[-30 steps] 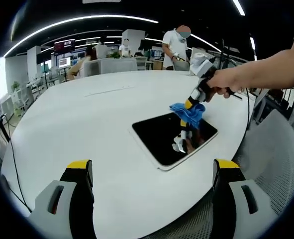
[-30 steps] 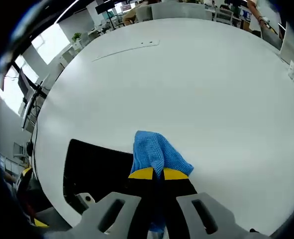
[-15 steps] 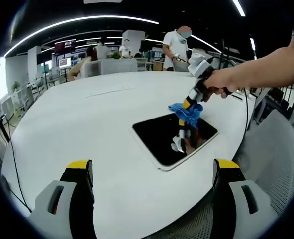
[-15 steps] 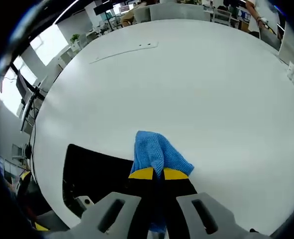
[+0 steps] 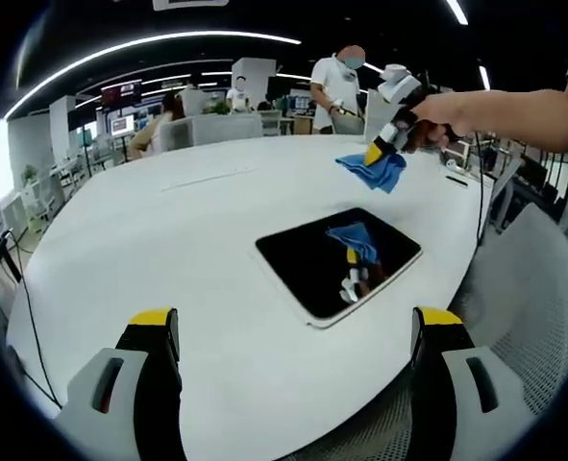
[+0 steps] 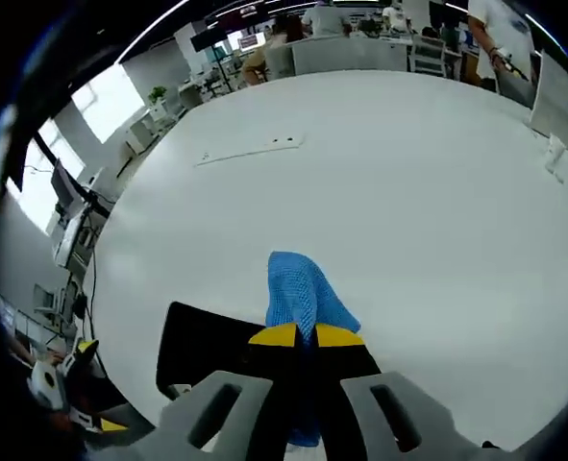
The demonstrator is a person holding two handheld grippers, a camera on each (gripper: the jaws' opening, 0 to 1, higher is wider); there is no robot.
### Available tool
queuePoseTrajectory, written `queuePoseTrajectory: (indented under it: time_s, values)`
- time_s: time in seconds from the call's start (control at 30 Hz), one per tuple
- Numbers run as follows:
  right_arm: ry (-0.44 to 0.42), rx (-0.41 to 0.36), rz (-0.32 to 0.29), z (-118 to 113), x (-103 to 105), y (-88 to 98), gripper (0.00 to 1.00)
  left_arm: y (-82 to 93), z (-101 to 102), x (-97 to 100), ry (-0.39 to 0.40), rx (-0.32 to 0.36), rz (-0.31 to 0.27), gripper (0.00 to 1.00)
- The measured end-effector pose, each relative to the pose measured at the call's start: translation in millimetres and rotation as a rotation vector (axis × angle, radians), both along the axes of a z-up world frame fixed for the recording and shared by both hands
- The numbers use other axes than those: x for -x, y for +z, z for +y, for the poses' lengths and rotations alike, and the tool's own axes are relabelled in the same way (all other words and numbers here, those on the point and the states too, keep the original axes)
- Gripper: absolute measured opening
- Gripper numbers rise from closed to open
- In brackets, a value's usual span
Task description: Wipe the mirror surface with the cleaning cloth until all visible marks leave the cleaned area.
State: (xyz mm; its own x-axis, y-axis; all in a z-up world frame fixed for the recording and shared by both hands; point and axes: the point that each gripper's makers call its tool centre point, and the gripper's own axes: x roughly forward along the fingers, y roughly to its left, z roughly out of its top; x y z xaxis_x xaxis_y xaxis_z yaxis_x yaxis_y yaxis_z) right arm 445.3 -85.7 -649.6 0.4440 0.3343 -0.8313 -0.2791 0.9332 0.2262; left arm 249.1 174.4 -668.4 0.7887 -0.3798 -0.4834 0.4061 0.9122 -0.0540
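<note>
White table [image 5: 168,250]; mirror [image 5: 338,259] reflects cloth [image 5: 373,170].

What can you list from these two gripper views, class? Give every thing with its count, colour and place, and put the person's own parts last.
Round white table: one, white, spans both views.
Dark rectangular mirror with pale frame: one, black glass, flat on the table near its edge, reflecting the cloth.
Blue woven cleaning cloth: one, blue, held above the table beyond the mirror.
Grey mesh chair: one, grey, beside the table edge.
People in the background: several, far side of the room.
Left gripper: one, grey with yellow tips, jaws wide apart, holding nothing.
Right gripper: one, grey with yellow tips, clamped on the cloth.
Person's hand: one, holding the right gripper.
</note>
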Motion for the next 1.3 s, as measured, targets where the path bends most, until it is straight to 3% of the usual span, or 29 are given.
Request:
queuePoseTrajectory:
  time_s: [0.03,0.4,0.63,0.67,0.9,1.2,1.3]
  values:
    - [0.015,-0.009,0.03,-1.2,6.3,-0.4,0.0,0.1,-0.2,0.1,-0.003,-0.002,-0.001,0.99]
    - [-0.035,-0.004,0.052,-41.4,21.2,-10.3,0.0,1.1,2.5,-1.1,0.013,0.001,-0.001,0.99]
    - [-0.035,0.012,0.094,-54.7,37.6,-46.1,0.0,3.2,5.1,-2.5,0.033,0.009,-0.01,0.99]
    - [-0.053,0.012,0.114,-58.4,41.2,-57.8,0.0,3.3,5.8,-2.1,0.038,0.01,-0.01,0.99]
    - [-0.067,0.026,0.133,-56.6,46.4,-86.3,0.0,3.7,6.2,-2.2,0.039,0.007,-0.014,0.99]
    - [-0.057,0.063,0.108,-58.6,45.5,-100.2,0.0,2.7,6.7,-2.6,0.04,0.01,-0.01,0.99]
    - [0.019,0.142,0.046,-64.6,41.1,-98.4,0.01,1.8,6.5,-2.5,0.039,0.011,-0.005,0.99]
